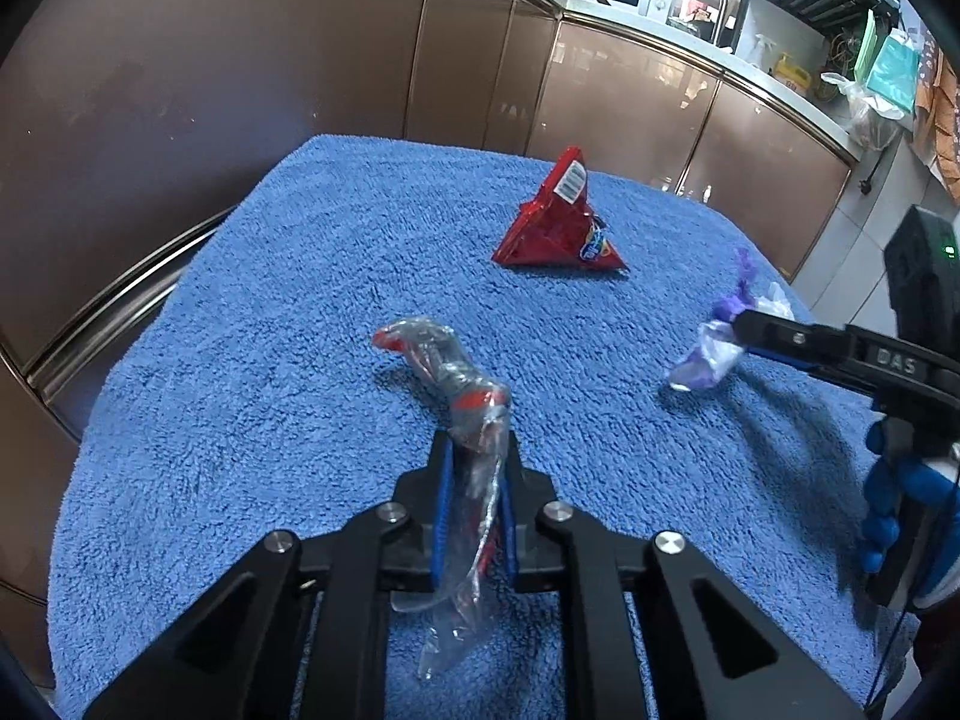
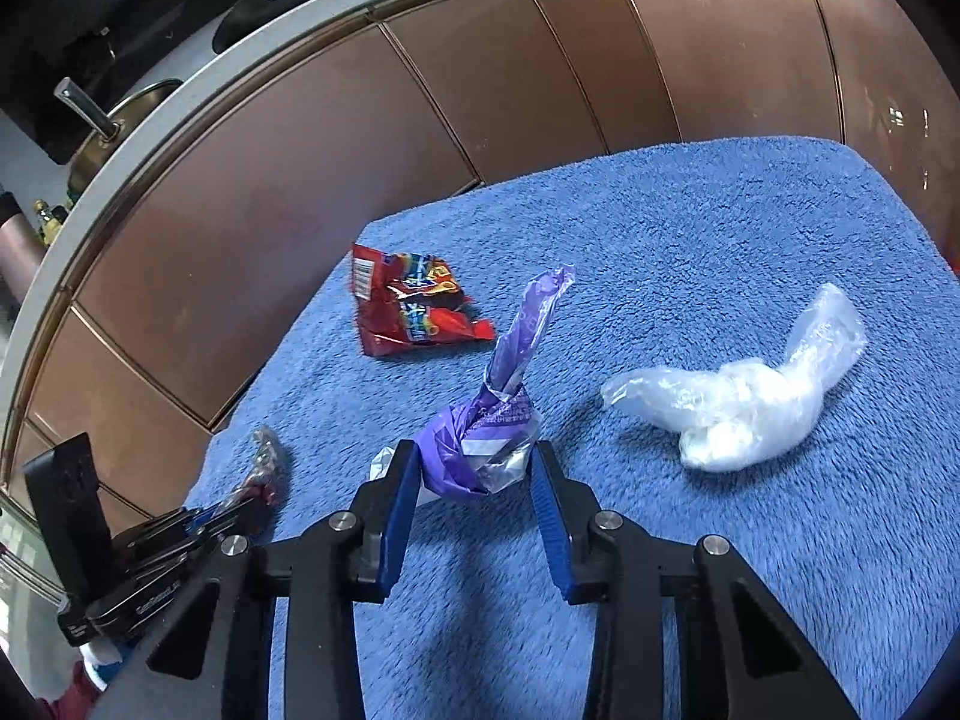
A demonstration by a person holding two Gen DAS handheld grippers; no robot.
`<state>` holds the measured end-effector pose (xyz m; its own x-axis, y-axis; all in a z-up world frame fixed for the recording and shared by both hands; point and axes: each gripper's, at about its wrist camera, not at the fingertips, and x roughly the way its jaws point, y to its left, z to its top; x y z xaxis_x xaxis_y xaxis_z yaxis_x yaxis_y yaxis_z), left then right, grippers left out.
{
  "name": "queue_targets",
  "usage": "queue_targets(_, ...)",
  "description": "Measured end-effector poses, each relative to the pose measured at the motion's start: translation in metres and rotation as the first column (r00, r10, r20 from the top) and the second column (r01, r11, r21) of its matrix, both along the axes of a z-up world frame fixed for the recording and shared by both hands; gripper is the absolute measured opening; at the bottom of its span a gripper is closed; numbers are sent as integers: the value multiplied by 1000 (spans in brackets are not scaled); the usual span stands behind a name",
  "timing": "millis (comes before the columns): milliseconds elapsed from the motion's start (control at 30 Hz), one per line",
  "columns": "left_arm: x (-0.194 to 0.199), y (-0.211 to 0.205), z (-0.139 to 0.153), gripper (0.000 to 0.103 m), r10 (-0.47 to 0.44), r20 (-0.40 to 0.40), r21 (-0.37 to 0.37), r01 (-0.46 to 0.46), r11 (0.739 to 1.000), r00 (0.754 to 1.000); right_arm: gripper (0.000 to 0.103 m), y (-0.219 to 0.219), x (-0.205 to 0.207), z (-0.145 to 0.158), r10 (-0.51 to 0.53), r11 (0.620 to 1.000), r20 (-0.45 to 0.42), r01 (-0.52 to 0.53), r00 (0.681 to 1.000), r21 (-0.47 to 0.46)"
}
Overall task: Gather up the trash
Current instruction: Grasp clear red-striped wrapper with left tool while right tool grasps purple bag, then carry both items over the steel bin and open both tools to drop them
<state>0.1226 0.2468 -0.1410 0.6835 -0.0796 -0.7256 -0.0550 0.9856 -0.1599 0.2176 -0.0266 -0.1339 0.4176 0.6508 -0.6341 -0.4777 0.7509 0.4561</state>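
Between my left jaws (image 1: 474, 468) a twisted clear wrapper with red print (image 1: 459, 396) is pinched tight, its crumpled far end reaching out ahead of the tips and its loose tail hanging back toward the linkage, over the blue towel (image 1: 270, 360) that covers the surface. Ahead of these jaws and a little to the right, well apart from them, a red snack packet (image 1: 555, 228) stands folded into a tent shape with its barcode label near the peak. Off to the right, my right jaws (image 2: 474, 474) bracket a knotted purple wrapper (image 2: 492, 420) whose twisted neck rises up and away from the tips; the left pad touches the bundle, while I cannot tell whether the right pad presses it. Seen from the left wrist, the near finger (image 1: 774, 330) lies against that purple bundle. Just to the right of the right jaws, apart from them, a balled clear plastic bag (image 2: 744, 402) lies on the towel. Beyond the towel's far edge run brown cabinet doors (image 2: 480, 90). A blue-gloved hand (image 1: 900, 498) grips the right handle.
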Motion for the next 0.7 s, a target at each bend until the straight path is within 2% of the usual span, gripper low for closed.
queue_targets(300,-18,-7,11,12,4,2,14,-4,1000,1000,35,-31,-29,26,-35,999,46,34,998,25)
queue_targets(700,-49,-31,58,12,-33,80,35,31,999,996,35,-100,-85,65,-139,990,135,135,981,39)
